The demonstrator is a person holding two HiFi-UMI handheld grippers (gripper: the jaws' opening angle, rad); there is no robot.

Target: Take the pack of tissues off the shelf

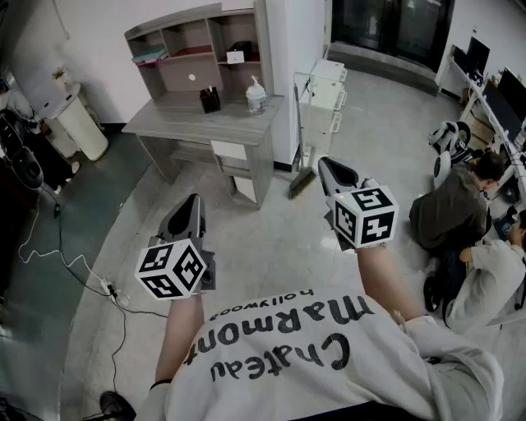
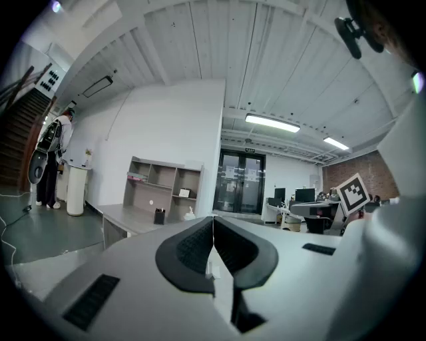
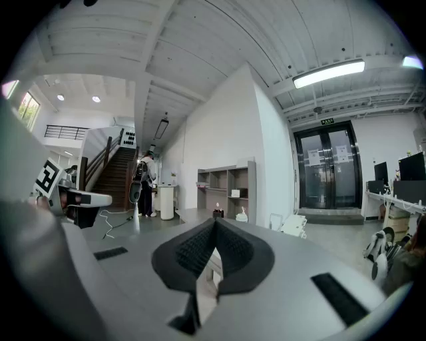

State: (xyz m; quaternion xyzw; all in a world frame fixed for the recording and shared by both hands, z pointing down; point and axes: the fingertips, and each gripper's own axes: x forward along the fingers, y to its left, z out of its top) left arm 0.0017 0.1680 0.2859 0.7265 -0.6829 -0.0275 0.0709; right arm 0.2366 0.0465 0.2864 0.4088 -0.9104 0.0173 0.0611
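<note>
Two grippers point across the pale floor toward a grey desk (image 1: 173, 115), both well apart from it. At far left a white bin (image 1: 78, 123) stands by the wall. On the desk sits a shelf unit (image 1: 191, 20). What looks like the pack of tissues (image 1: 150, 56), flat, pink and teal, lies untouched in its upper left compartment. A white box (image 1: 236, 57) stands in a compartment farther right. On the desktop below are a black holder (image 1: 210, 100) and, right of it, a pump bottle (image 1: 256, 97). The left gripper (image 1: 194, 204) has its jaws pressed together with nothing between them. The right gripper (image 1: 325, 164), reaching farther forward, is likewise fully closed and empty. At far right two people (image 1: 456, 218) are low to the floor.
</note>
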